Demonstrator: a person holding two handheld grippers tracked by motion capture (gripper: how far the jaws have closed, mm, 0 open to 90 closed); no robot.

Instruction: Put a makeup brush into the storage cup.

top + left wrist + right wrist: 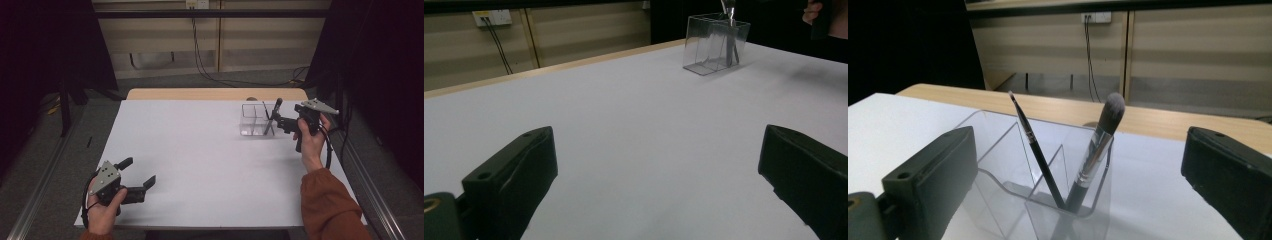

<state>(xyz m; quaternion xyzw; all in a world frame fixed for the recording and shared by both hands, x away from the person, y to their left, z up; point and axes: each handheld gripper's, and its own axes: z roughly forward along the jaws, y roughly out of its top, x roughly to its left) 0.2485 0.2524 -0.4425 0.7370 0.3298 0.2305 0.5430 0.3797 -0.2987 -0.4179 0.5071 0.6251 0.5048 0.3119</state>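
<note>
The right gripper [281, 119] hovers with jaws apart just beside the clear organizer [256, 120] at the desk's [200, 150] far right; the left gripper [137, 174] gapes empty near the front-left. From the left gripper view, the organizer [714, 44] stands well away. In the right gripper view, the thick brush [1095, 150] and thin brush [1035, 145] lean crossed in its nearest compartment.

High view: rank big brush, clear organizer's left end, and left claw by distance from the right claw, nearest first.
From the right claw:
1. Big brush, standing in the organizer's right compartment, right beside the claw.
2. Clear organizer's left end, a little farther left on the table.
3. Left claw, far off at the near left corner.
</note>
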